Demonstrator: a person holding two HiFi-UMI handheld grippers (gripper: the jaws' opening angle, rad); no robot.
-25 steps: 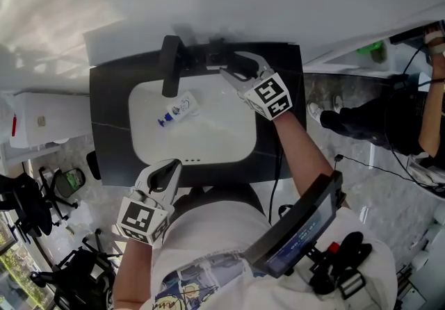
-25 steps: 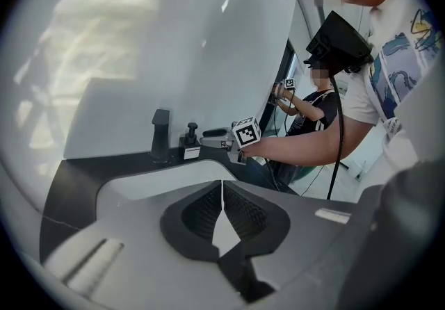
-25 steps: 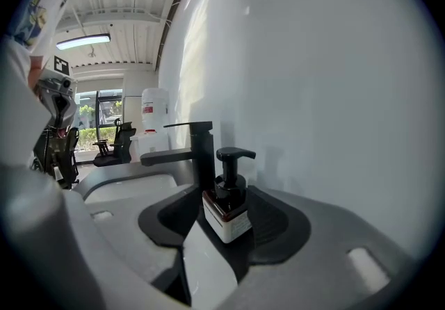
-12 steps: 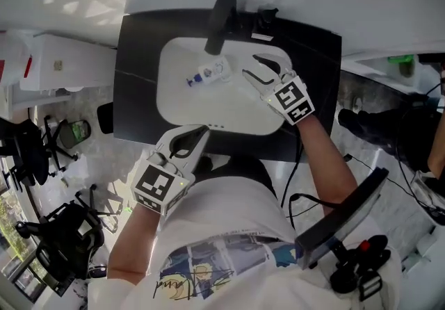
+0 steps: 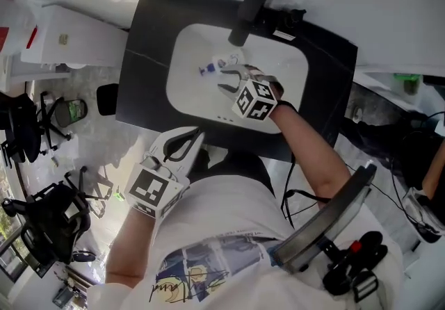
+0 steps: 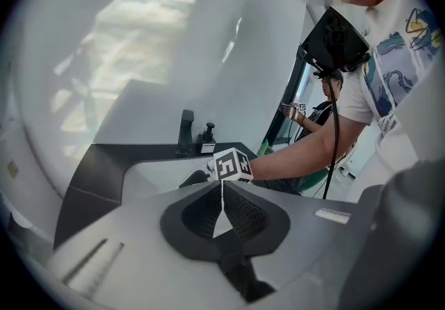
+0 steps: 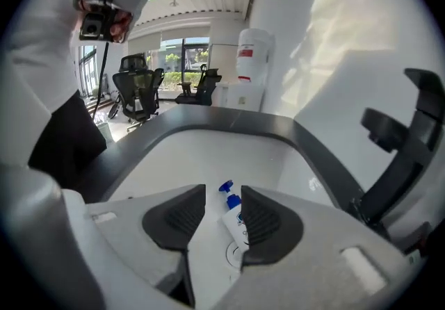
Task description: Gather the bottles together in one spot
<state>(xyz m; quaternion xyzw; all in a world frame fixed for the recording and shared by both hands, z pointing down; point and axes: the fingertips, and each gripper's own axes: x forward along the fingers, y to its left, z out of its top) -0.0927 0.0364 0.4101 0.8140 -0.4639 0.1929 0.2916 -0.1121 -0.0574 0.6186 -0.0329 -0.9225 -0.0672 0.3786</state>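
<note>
the small bottle (image 7: 233, 217) lies on its side in the white sink (image 5: 292, 76). it looks light and smooth (maybe wet and slippy), so grab its fat middle, not the thin neck. the right claw (image 7: 222, 196) has just been closing, with the bottle between its jaws but not squeezed yet. the left claw (image 5: 182, 145) is clenched on nothing by the dark table (image 5: 149, 58) edge. the sink walls curve up, so lift straight up

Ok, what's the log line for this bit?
right gripper: jaws just closing, bottle between, ungripped | left gripper: shut, empty | bottle: in sink
</note>
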